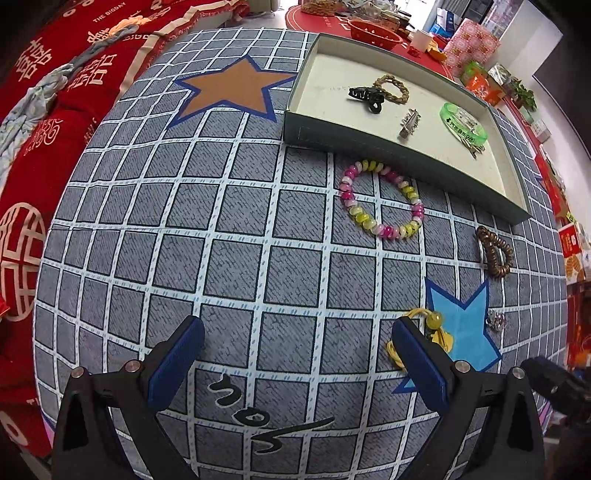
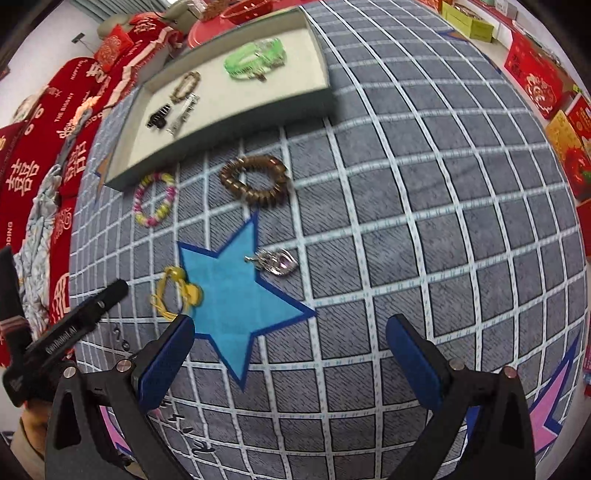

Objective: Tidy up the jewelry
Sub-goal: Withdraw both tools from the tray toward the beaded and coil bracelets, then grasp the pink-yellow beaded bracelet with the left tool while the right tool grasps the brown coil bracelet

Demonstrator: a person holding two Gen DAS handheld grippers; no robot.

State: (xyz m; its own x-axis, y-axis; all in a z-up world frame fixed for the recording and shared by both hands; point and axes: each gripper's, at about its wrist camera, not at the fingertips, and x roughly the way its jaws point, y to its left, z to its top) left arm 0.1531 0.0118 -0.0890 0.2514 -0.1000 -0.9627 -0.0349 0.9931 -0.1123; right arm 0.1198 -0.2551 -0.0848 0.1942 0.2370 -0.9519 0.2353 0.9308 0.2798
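Observation:
A shallow grey box tray lies on a grey grid cloth and holds a black claw clip, a woven ring, a metal clip and a green bangle. On the cloth lie a pink-yellow bead bracelet, a brown bead bracelet, a silver pendant and a yellow cord charm. My left gripper is open, its right finger beside the charm. My right gripper is open below the pendant.
Red printed cushions lie along the left. A red table with a red bowl stands behind the tray. Red and green gift boxes line the right side. The left gripper's body shows in the right wrist view.

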